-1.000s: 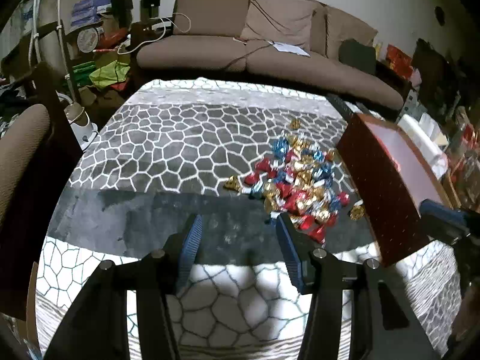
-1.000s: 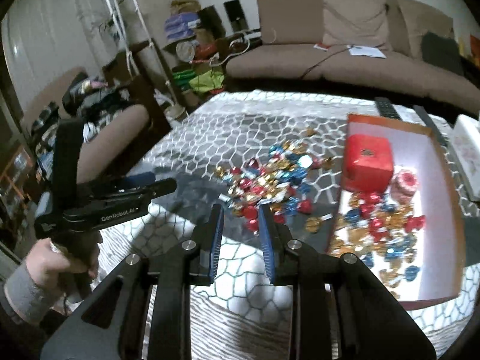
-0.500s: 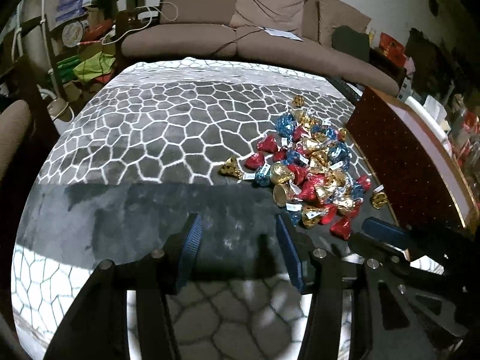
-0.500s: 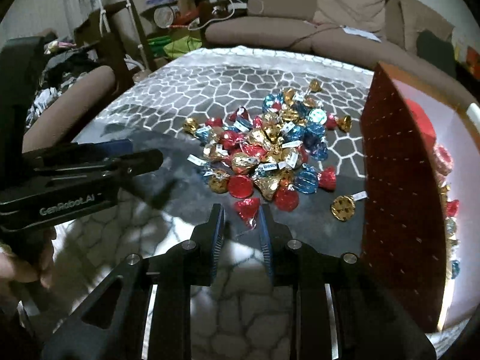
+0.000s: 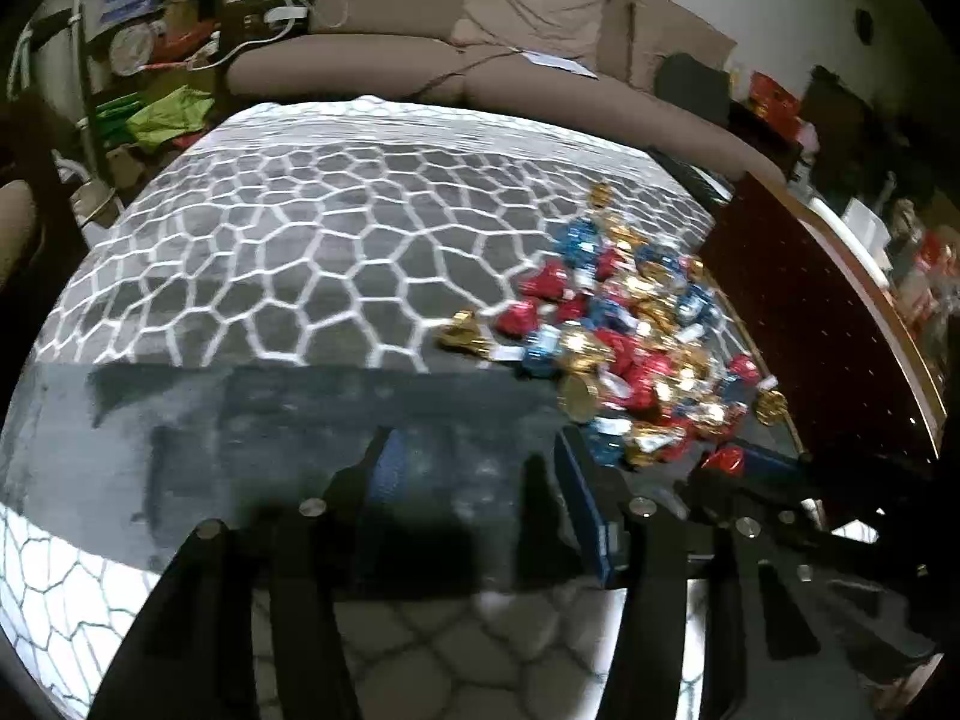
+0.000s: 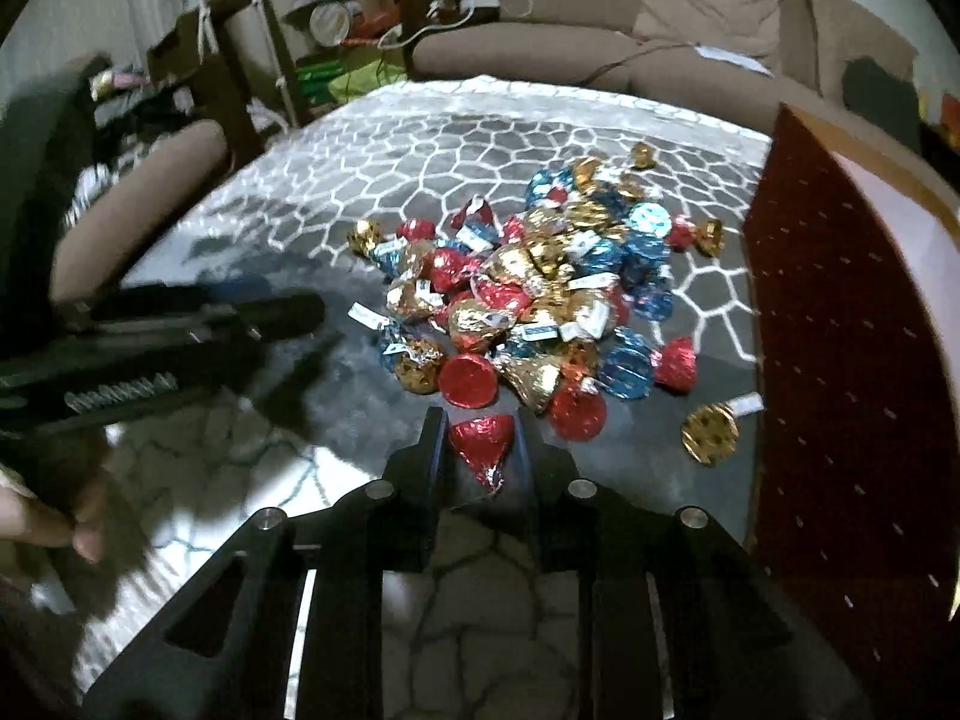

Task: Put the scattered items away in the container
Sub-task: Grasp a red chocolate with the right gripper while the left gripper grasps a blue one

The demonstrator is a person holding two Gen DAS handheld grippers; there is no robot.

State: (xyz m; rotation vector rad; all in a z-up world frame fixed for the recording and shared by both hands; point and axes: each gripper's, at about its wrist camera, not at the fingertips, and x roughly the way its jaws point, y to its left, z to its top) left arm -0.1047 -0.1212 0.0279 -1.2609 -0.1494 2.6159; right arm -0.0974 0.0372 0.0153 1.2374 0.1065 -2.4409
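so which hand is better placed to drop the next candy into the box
Right. Its jaws are shut on a red foil candy, and the dark red box stands just to its right. The left gripper has its jaws opening over bare tabletop, with nothing between them.

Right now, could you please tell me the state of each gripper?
Left gripper: opening, nothing between its fingers.
Right gripper: closed on a red candy.

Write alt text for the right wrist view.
The right gripper is shut on a red foil-wrapped cone-shaped candy at the near edge of a pile of red, blue and gold foil candies on a honeycomb-patterned cloth. A dark red box stands right.
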